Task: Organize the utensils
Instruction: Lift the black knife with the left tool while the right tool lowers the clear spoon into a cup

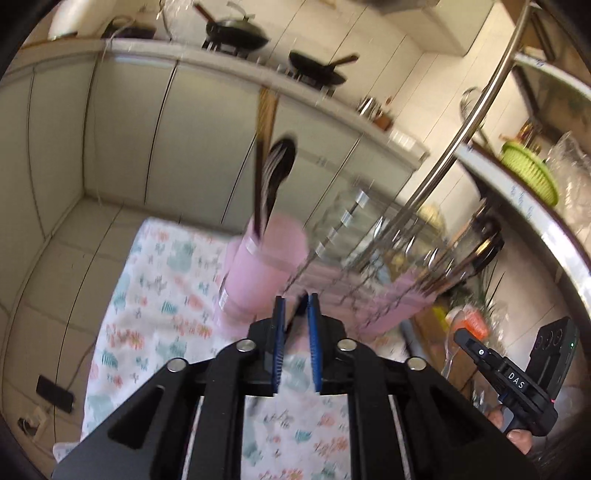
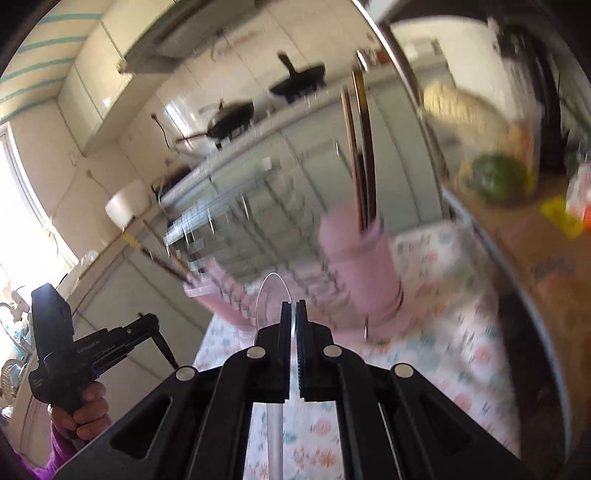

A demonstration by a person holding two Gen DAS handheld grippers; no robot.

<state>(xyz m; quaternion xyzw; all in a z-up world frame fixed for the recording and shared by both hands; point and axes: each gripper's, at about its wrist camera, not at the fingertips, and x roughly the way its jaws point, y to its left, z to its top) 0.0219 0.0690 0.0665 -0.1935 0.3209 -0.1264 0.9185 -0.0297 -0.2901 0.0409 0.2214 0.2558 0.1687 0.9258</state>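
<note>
Spoon (image 2: 273,295): clear plastic, gripped by right fingers (image 2: 293,306) | left fingers (image 1: 295,301): nearly closed on dark utensil

Pale green cabinets (image 1: 122,122), tiled floor (image 1: 48,266), black woks (image 1: 236,31) on counter, sunlit window (image 2: 22,206)

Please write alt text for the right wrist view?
The right gripper is shut on a clear plastic spoon, above a floral cloth. Ahead stand a pink cup holding chopsticks and a blurred wire rack.

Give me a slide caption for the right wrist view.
Right tool shut on a clear spoon before a pink cup holding chopsticks.
</note>
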